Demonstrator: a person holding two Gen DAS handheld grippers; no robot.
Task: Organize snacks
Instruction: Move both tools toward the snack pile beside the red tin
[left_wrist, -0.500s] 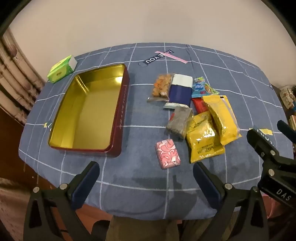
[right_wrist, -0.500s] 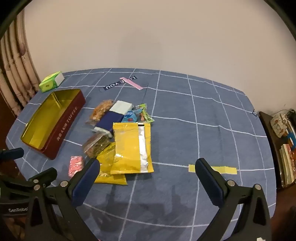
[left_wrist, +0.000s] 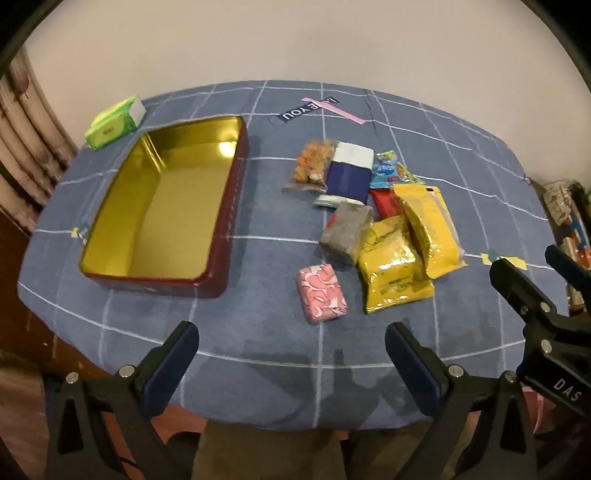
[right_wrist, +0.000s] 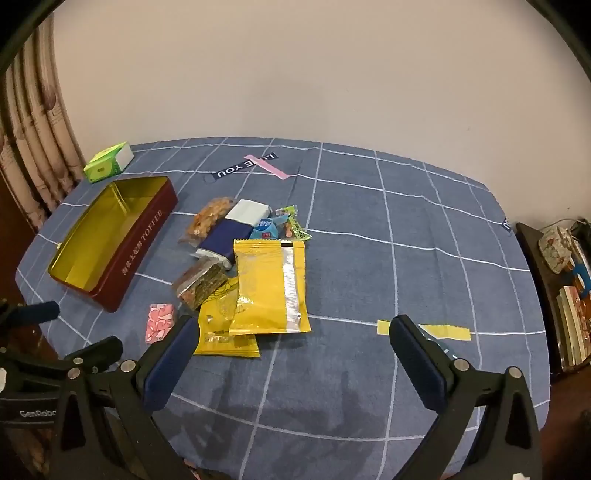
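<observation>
We see one gold tin (left_wrist: 166, 206), two yellow bags (left_wrist: 395, 269), one pink pack (left_wrist: 320, 293); our left tongs (left_wrist: 291, 363) and right tongs (right_wrist: 291, 354) are spread wide, holding nothing.

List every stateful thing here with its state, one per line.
toffee tin: lid off, nothing inside
left gripper: open, holding nothing
right gripper: open, holding nothing
yellow packets: sealed, lying overlapped
pink packet: flat on cloth, apart from the pile
green tissue pack: lying beside tin
</observation>
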